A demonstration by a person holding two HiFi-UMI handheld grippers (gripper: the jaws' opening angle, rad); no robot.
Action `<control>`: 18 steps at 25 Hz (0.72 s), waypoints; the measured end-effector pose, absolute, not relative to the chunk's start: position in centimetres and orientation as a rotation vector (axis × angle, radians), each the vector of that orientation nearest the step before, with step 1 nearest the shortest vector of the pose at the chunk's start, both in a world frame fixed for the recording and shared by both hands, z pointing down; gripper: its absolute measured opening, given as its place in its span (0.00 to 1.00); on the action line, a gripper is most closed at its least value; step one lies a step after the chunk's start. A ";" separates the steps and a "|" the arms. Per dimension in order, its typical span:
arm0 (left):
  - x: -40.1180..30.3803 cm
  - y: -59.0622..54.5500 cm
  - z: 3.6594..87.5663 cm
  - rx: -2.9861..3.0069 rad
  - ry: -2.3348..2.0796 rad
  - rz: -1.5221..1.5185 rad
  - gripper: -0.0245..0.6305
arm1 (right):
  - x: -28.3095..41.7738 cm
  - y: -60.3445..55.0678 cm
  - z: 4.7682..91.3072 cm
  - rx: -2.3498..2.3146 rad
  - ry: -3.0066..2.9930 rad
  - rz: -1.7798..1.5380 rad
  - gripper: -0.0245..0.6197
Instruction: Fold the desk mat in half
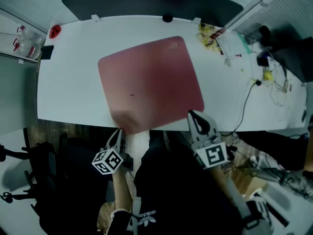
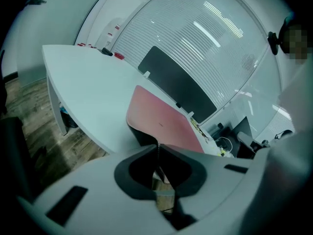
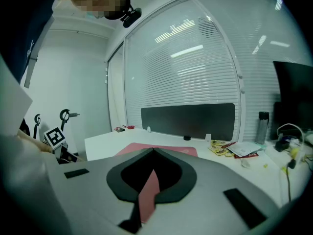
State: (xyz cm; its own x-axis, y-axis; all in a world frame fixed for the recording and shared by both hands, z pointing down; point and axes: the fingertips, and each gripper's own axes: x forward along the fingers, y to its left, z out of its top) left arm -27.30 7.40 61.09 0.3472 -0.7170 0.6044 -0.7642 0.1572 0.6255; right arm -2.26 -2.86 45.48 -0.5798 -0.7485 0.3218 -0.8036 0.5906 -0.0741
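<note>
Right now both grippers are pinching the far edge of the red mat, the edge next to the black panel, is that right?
No. The left gripper and the right gripper are pinching the near edge of the red mat, the edge farthest from the black panel. The head view shows it.

Matt red cloth-like desk mat [image 1: 149,84], dark underside; smooth white counter [image 1: 68,82], faint sheen; brown wood-grain plank floor [image 2: 34,102]
</note>
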 end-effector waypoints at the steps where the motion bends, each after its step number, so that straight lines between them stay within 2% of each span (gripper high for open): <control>1: -27.1 7.1 60.7 1.579 -1.378 0.051 0.07 | -2.3 -2.9 45.5 1.277 -2.565 0.309 0.04; 18: -24.2 1.6 57.5 1.691 -1.346 -0.028 0.07 | -0.8 -3.4 44.9 1.325 -2.559 0.304 0.04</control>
State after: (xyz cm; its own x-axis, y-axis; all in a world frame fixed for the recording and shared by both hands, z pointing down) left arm -24.22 1.62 57.47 0.3963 -0.7692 0.5014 -0.7479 0.0464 0.6622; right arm -0.79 -3.37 44.92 -0.5587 -0.7702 0.3077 -0.8209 0.5665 -0.0725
